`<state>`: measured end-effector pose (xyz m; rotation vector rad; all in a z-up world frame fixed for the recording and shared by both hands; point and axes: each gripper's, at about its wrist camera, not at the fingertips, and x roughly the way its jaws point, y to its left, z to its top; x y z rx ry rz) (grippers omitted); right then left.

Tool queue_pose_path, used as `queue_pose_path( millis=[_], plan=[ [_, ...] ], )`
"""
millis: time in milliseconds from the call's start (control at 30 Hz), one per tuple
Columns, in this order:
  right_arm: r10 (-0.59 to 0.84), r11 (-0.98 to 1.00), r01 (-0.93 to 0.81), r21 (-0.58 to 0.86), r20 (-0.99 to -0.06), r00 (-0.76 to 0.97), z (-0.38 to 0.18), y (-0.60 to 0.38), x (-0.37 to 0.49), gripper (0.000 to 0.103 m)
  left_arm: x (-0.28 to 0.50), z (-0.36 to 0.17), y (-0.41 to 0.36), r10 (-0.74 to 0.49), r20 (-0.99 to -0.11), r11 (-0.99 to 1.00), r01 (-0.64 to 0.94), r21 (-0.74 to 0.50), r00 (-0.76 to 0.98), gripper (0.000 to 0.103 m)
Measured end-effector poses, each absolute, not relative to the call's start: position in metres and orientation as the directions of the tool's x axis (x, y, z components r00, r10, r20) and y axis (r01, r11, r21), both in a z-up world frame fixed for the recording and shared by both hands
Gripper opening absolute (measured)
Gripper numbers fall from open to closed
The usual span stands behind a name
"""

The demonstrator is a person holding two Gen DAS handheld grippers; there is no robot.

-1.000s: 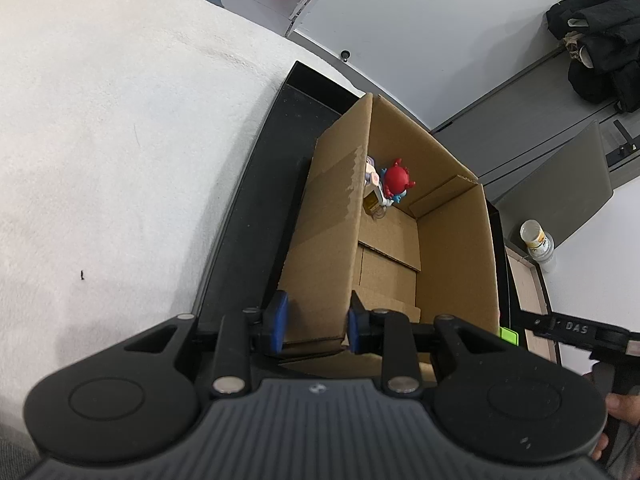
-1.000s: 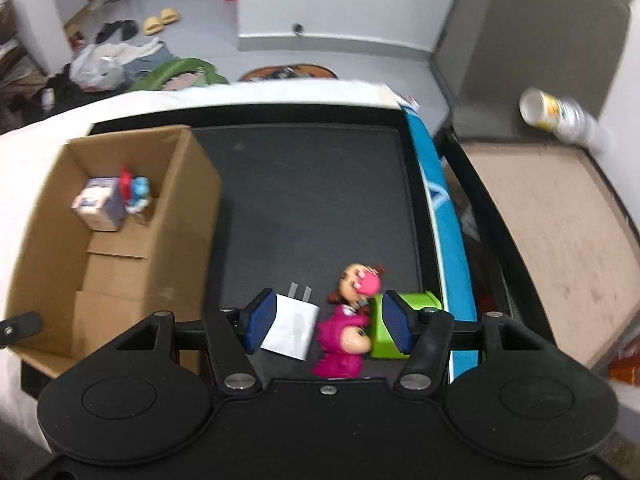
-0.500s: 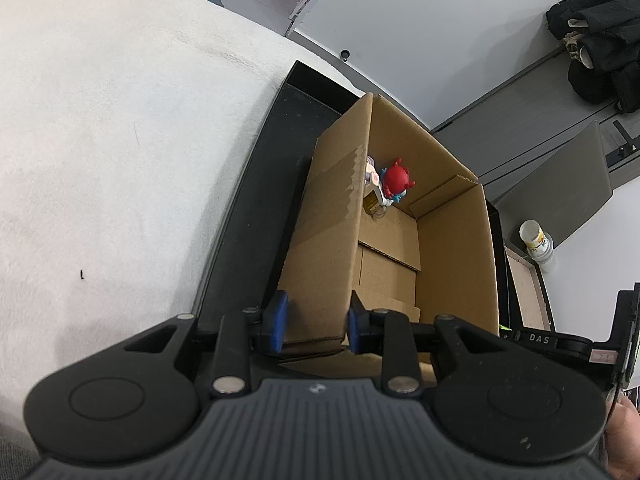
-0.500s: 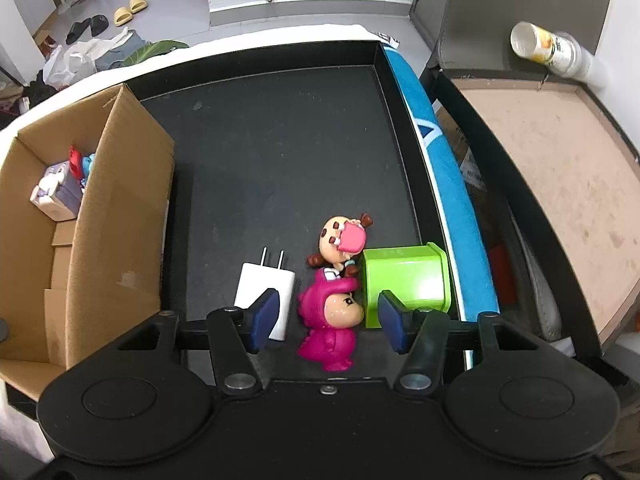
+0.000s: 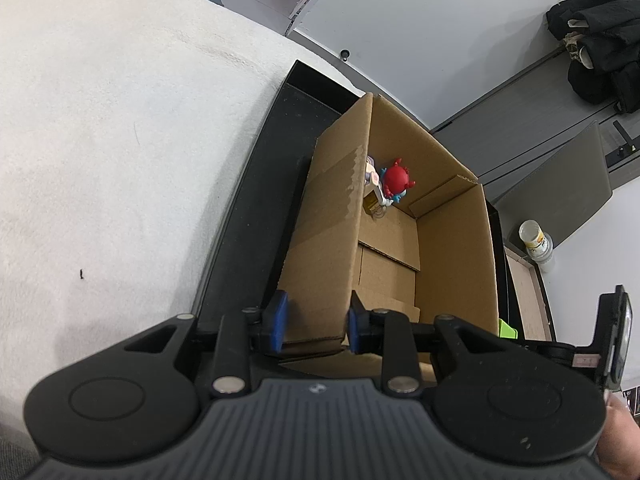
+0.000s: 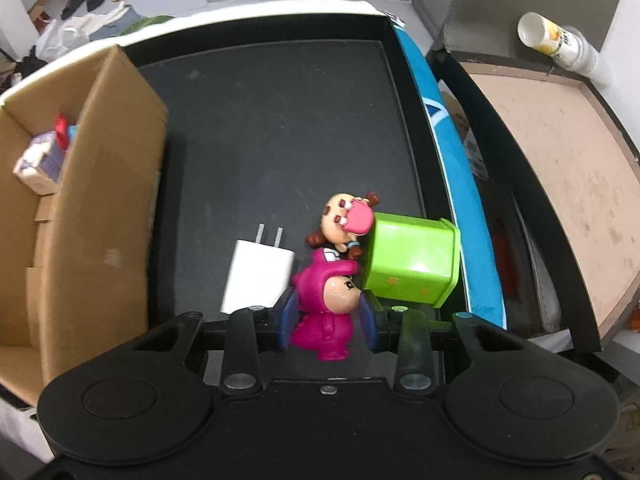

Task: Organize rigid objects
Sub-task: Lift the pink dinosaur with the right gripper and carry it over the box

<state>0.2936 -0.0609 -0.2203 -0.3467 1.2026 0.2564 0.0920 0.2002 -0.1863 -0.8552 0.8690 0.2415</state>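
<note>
Down at the near edge of the black tray (image 6: 280,128) we find the magenta figurine (image 6: 326,312), lying between the blue pads of the right gripper (image 6: 329,322); its jaws are closing around the toy, and the pads sit right against its sides, though we cannot tell whether they press it yet. Just left of the figurine lies a white plug adapter (image 6: 258,274), prongs pointing away from us, touching or nearly touching the toy. Just beyond the figurine lies a second doll with brown pigtails (image 6: 346,224), and to the figurine's right a lime-green box (image 6: 412,262) lies on its side, touching both dolls and leaning near the tray's right rim. Well to the figurine's left stands the open cardboard box (image 6: 100,208), also on the tray, with a small pale carton (image 6: 38,164) and a red toy (image 5: 396,178) in its far corner. Our left gripper (image 5: 314,322) holds that box's left wall, its blue pads clamped together on the cardboard at the near corner. Beyond the tray to the left spreads a white cloth surface (image 5: 120,140); to the right, past a blue strip (image 6: 452,160), we see a brown board (image 6: 560,180) and a tipped cup (image 6: 556,42).
</note>
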Motion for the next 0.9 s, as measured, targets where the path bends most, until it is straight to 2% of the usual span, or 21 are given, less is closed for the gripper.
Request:
queue_pose_path(
  millis=[100,300,900],
  plan=[
    [-0.008,0.906,-0.394,-0.152,-0.939,0.344,-0.226,-0.057,0.293,0.04,0.091,-0.186,0.2,-0.141,-0.753,0.654,-0.51,-0.559,0.643,0.028],
    [-0.044,0.894,-0.409,-0.181,-0.946,0.32,-0.238,-0.054,0.286,0.04,0.091,-0.186,0.199,-0.142,-0.752,0.654,-0.51,-0.559,0.643,0.028],
    [0.091,0.865,-0.485,-0.128,-0.911,0.403,-0.17,-0.026,0.269,0.039,0.092,-0.186,0.2,-0.143,-0.752,0.652,-0.511,-0.561,0.643,0.028]
  ],
)
